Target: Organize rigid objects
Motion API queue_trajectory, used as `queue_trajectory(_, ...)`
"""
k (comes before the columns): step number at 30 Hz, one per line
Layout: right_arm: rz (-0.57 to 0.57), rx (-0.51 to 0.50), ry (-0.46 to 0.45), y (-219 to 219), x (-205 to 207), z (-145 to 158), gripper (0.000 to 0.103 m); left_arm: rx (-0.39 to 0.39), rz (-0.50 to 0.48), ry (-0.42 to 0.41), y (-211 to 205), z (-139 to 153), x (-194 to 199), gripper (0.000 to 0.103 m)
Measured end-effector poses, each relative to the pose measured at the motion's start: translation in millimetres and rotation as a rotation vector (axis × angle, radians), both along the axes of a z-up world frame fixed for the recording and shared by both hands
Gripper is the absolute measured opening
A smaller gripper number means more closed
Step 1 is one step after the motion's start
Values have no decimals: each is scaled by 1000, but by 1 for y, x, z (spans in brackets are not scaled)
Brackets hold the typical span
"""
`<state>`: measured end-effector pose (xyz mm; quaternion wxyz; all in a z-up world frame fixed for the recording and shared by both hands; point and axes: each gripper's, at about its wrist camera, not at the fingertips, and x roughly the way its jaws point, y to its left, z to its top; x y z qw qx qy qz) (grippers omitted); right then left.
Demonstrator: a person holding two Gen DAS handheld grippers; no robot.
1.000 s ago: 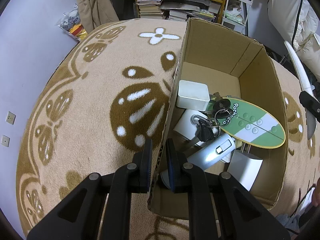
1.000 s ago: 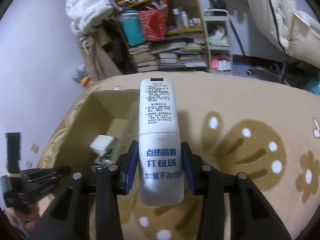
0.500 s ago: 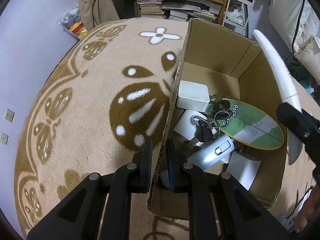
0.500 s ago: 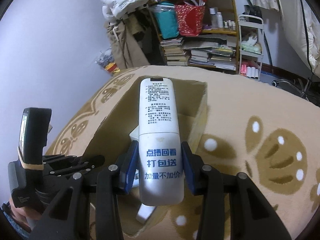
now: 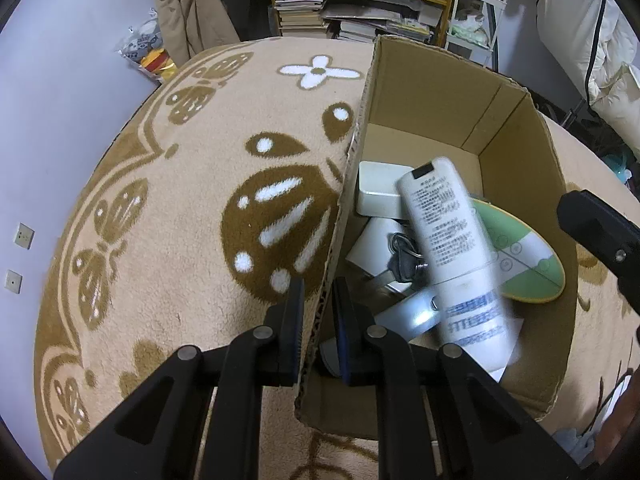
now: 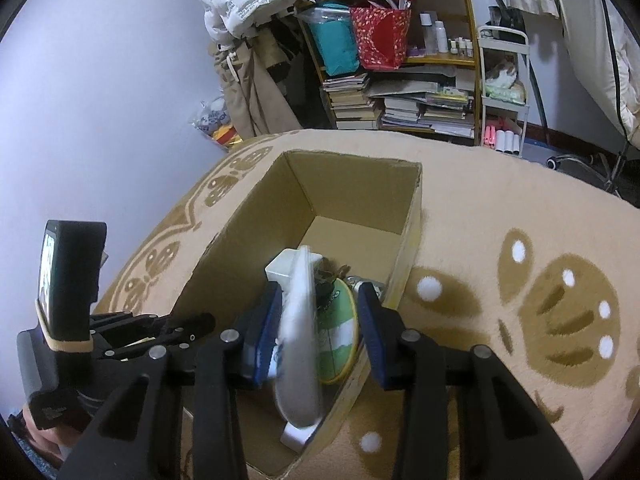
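An open cardboard box (image 5: 440, 92) (image 6: 352, 196) stands on a patterned beige carpet. My left gripper (image 5: 318, 292) is shut on the box's left wall. The white remote (image 5: 448, 240) (image 6: 300, 320) is blurred and loose over the things in the box, turned edge-on in the right wrist view. My right gripper (image 6: 320, 296) hangs over the box's near right corner. Its jaws are closing, with the remote passing between them and neither pad pressing on it. One of its black fingers (image 5: 592, 228) shows at the right of the left wrist view. Under the remote lie a white case (image 5: 378, 192), keys (image 5: 404, 256) and a green oval board (image 5: 528, 264).
The carpet (image 5: 200, 200) spreads wide to the left of the box. At the back stand a bookshelf (image 6: 400, 80) stacked with books and bags, a white trolley (image 6: 504, 80) and hanging coats (image 5: 188, 8). The left gripper's body, with a phone (image 6: 68, 280) strapped on, shows in the right wrist view.
The remote has left the right gripper's pads, rolled edge-on and dropped toward the box's contents. The right gripper came over the box. The left gripper kept its hold on the wall.
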<state>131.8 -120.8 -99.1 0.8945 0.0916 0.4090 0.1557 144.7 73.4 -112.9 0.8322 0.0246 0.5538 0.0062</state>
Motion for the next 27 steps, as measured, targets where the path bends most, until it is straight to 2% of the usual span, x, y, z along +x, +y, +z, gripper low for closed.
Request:
queue_trajectory(3,-20,-4,-17,-3,-3,7,42,-29,17,-8,4,0,-2,16)
queue_trajectory(8,-50,-20,-36,-14,-8,19,44,8,-3,-45,0,7,-8,19)
queue_trajectory(12,-67,-44,-29,-22,-14,23,53,49,-18,-63,-5,15,-11,20)
queue_trajectory(16,-88,-74,-38,-28,-23,29,70,44,-2,-67,-3,23,-16,24)
queue_trajectory(18,-94,-82,-39,-31,-28,32,74,61,-4,-83,-3,30,-19,36)
queue_trajectory(20,-105,-88,-38,-34,-32,35,79,83,-11,-115,-5,37,-24,60)
queue_trajectory(21,-111,-92,-38,-36,-35,36,83,91,-14,-133,-6,42,-27,64)
queue_trajectory(23,-118,-98,-38,-38,-41,37,88,91,-29,-146,-9,49,-30,79)
queue_trajectory(25,-124,-105,-38,-39,-46,37,95,89,-37,-154,-12,55,-33,89)
queue_trajectory(27,-134,-108,-39,-41,-52,37,100,98,-38,-175,-15,61,-38,92)
